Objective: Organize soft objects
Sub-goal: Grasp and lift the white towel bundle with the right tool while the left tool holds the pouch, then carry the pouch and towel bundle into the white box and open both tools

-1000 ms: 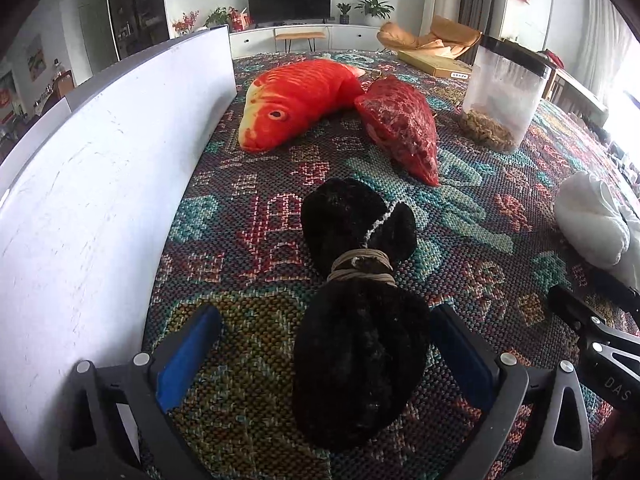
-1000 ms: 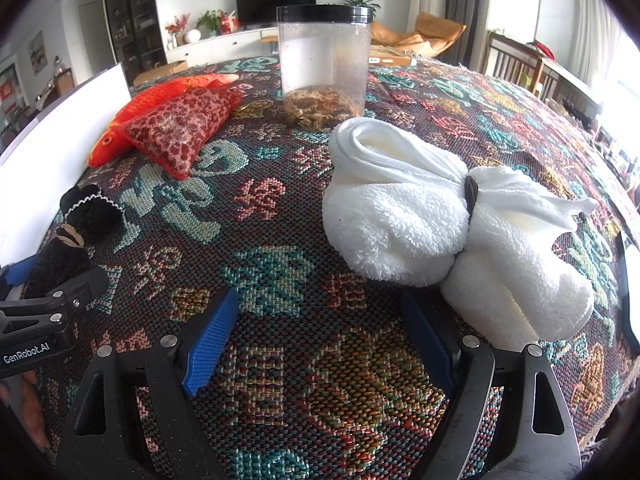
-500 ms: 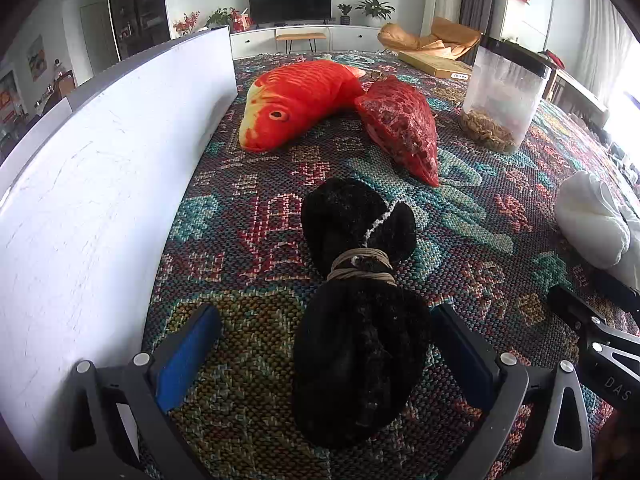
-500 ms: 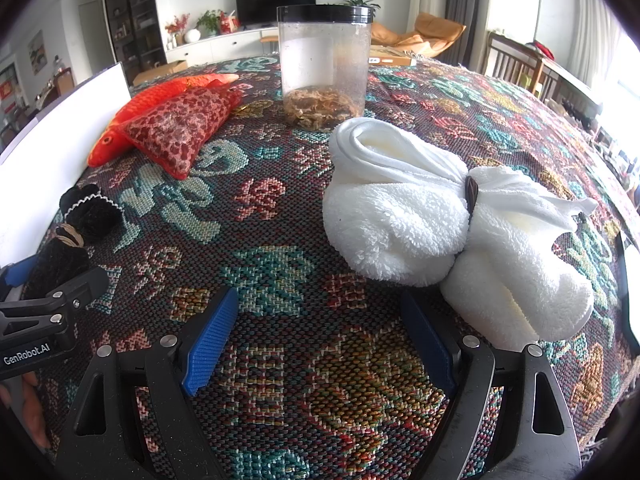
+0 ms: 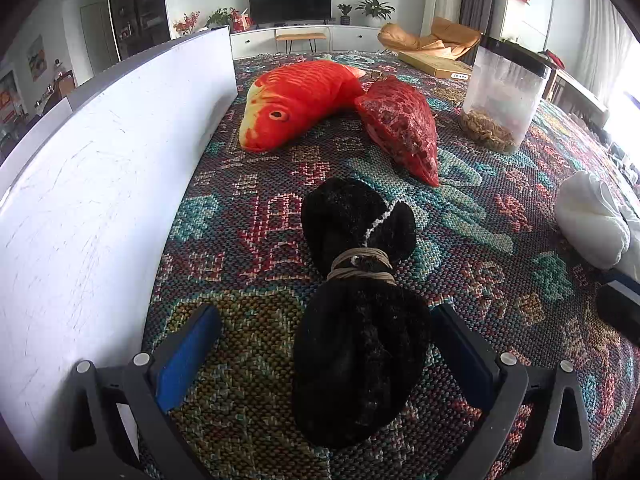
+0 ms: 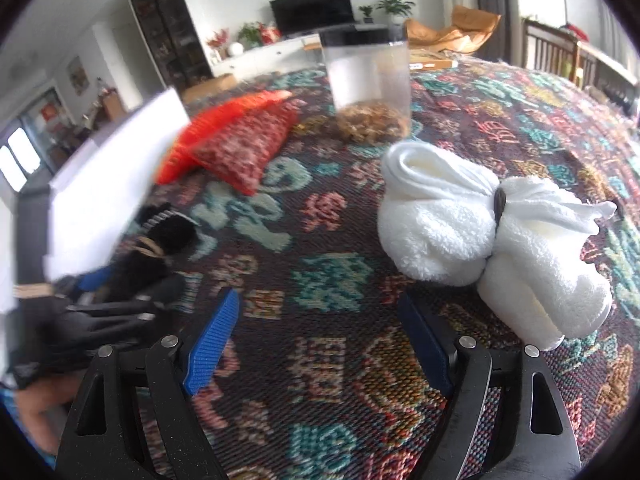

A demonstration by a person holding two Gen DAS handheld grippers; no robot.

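Observation:
A black fuzzy bundle (image 5: 360,320) tied with tan cord lies on the patterned cloth between the open blue-padded jaws of my left gripper (image 5: 326,344), untouched by the pads. A white fluffy tied towel bundle (image 6: 480,232) lies ahead and to the right of my open, empty right gripper (image 6: 320,336). An orange plush fish (image 5: 296,104) and a red mesh pouch (image 5: 400,128) lie farther back. The black bundle (image 6: 160,236) and the left gripper (image 6: 100,312) show blurred at the left of the right wrist view.
A white board (image 5: 100,184) stands along the left side. A clear plastic jar (image 5: 504,92) with a black lid and brown contents stands at the back right. The woven patterned cloth (image 6: 328,280) covers the table.
The right gripper has swung and lifted, so its view is tilted and blurred and the white bundle sits more to the right. The left gripper and black bundle have not moved.

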